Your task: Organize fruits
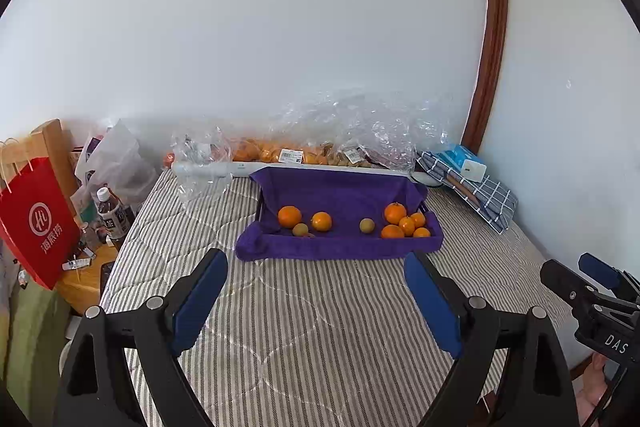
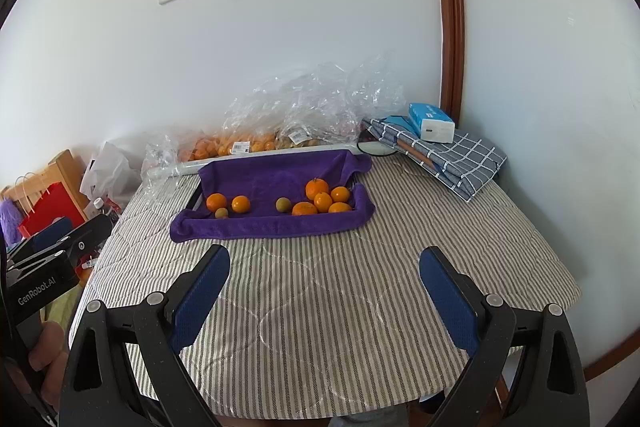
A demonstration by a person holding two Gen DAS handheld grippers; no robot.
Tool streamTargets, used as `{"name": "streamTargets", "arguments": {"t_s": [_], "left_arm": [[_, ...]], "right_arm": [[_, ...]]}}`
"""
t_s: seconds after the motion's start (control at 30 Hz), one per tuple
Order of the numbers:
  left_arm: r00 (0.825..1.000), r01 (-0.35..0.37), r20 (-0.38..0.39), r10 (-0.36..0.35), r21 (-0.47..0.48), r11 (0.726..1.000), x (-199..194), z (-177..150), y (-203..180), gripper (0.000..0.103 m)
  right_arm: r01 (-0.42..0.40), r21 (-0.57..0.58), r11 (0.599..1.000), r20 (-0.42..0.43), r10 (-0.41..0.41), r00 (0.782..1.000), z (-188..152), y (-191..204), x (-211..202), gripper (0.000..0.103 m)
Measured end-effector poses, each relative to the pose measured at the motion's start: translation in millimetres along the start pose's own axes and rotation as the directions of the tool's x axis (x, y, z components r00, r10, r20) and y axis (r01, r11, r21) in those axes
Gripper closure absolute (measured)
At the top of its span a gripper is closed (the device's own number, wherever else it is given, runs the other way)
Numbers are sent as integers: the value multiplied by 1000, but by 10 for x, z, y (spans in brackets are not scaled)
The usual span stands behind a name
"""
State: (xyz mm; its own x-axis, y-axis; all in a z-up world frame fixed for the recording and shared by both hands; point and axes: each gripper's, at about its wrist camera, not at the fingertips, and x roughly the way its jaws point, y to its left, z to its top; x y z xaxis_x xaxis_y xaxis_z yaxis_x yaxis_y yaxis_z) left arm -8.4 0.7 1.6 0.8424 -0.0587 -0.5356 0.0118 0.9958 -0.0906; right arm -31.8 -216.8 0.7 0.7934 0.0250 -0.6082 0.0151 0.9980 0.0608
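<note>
A tray lined with a purple towel (image 1: 340, 247) (image 2: 272, 225) sits on the striped table. At its right end lies a cluster of several oranges (image 1: 404, 223) (image 2: 324, 201). Two oranges (image 1: 289, 217) (image 2: 216, 202) lie at its left end. Two small greenish-brown fruits (image 1: 367, 225) (image 2: 283, 205) rest between and beside them. My left gripper (image 1: 316, 295) is open over the bare cloth, well short of the tray, nothing between its blue pads. My right gripper (image 2: 325, 287) is likewise open and empty, also short of the tray.
Clear plastic bags of oranges and brown fruit (image 1: 320, 143) (image 2: 288, 123) lie against the wall behind the tray. A folded checked cloth with a blue box (image 1: 468, 183) (image 2: 436, 143) lies at the back right. A red paper bag (image 1: 32, 223) and bottles (image 1: 112, 213) stand off the table's left edge.
</note>
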Motion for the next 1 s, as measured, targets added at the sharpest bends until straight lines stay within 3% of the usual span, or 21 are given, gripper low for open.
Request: {"name": "streamTargets", "arguments": {"t_s": [1.0], "left_arm": [[1000,2,12,-2,6,1000,-3,34,1,12]], "right_arm": [[-6,7,1000,-2,6,1000,22,-16,24,8]]}}
